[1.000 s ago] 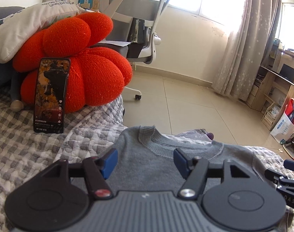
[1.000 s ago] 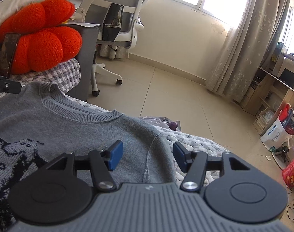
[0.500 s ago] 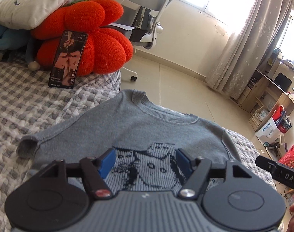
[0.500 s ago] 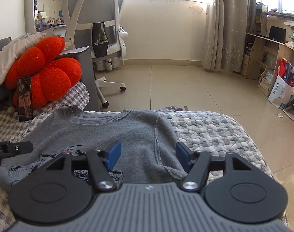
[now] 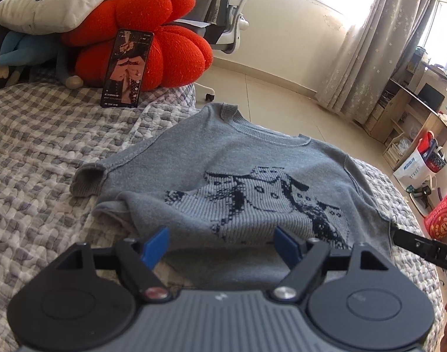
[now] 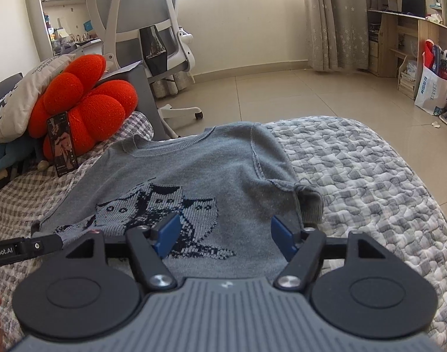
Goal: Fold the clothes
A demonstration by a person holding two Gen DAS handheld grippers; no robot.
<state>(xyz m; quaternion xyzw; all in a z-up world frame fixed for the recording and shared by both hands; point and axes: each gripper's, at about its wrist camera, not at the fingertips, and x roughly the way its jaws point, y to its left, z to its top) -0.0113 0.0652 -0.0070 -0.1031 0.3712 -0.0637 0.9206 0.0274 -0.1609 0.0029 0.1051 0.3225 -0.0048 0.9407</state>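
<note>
A grey knit sweater [image 5: 246, 164] with a dark cat pattern lies on the bed, collar toward the far edge; it also shows in the right wrist view [image 6: 194, 176]. Its lower part is folded up over the body and both sleeves are bunched at the sides. My left gripper [image 5: 220, 245] is open and empty, above the sweater's near left part. My right gripper [image 6: 224, 234] is open and empty, above the near right part. The other gripper's finger pokes into each view's edge.
A grey checked quilt [image 5: 41, 152] covers the bed. A phone [image 5: 126, 69] leans on a red cushion [image 5: 164, 44] at the back left, under a white pillow [image 5: 62, 0]. An office chair [image 6: 147, 29] and tiled floor [image 6: 296, 96] lie beyond the bed edge.
Both grippers have pulled back and risen from the collar area, so the whole sweater with its cat pattern now shows. Both stay open.
</note>
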